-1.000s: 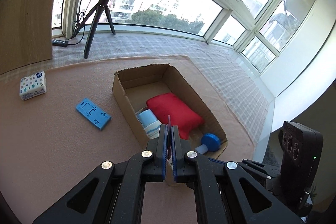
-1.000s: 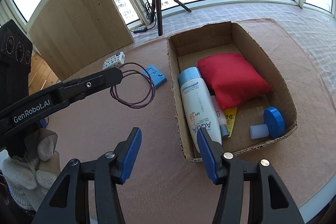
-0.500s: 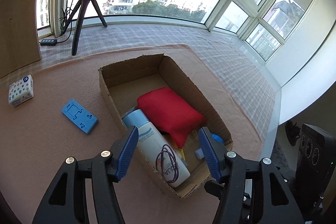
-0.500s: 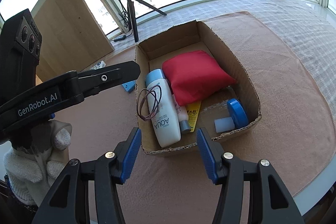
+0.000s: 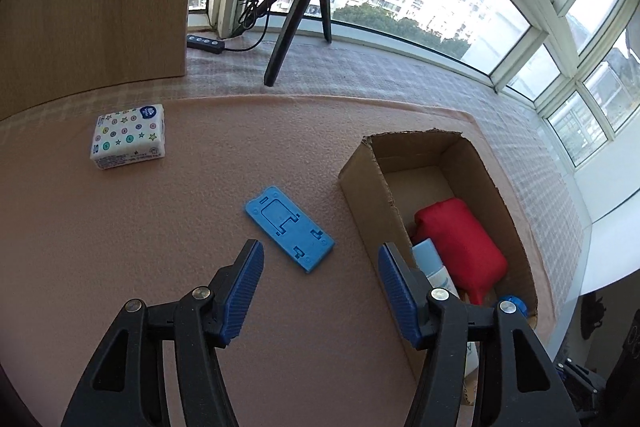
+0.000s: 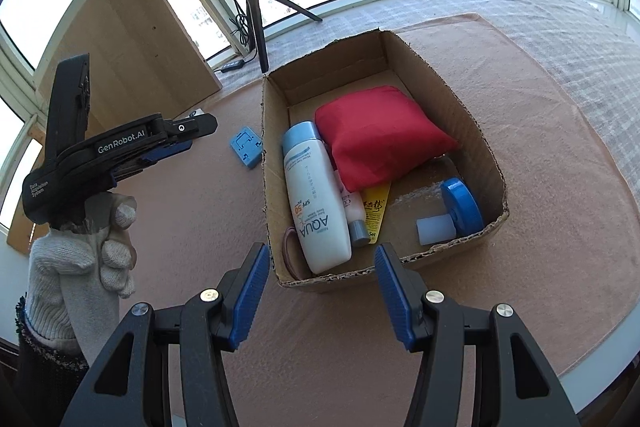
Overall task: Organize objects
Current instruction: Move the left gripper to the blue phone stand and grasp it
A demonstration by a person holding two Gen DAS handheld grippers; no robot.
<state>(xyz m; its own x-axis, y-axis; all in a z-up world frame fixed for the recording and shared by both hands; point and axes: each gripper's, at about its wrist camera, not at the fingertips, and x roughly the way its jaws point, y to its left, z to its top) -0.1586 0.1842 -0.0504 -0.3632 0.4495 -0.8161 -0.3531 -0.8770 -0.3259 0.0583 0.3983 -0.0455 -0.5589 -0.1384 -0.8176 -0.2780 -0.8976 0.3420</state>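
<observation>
The cardboard box point(image 6: 486, 147) holds a white sunscreen bottle point(image 6: 316, 203), a red pouch point(image 6: 376, 143), a yellow tube point(image 6: 376, 211), a blue-capped jar point(image 6: 460, 205) and a purple cord loop point(image 6: 288, 247) by the bottle's base. My right gripper point(image 6: 320, 255) hangs open and empty over the box's near edge. In the left wrist view, my left gripper point(image 5: 320, 259) is open and empty just short of a flat blue stand point(image 5: 290, 229) on the mat, left of the box point(image 5: 356, 179). A patterned tissue pack point(image 5: 128, 137) lies far left. A gloved hand point(image 6: 108, 251) holds the left gripper point(image 6: 196, 137).
A ring light on a black tripod point(image 5: 296, 15) stands on the checked cloth behind the mat, with a power strip point(image 5: 206, 43) and a wooden board point(image 5: 92, 3) to its left. Windows curve around the back. The table edge point(image 6: 608, 339) runs at the right.
My left gripper opened and let the purple loop fall into the box, then swung left and down toward the blue stand. The right gripper drew slightly nearer the box.
</observation>
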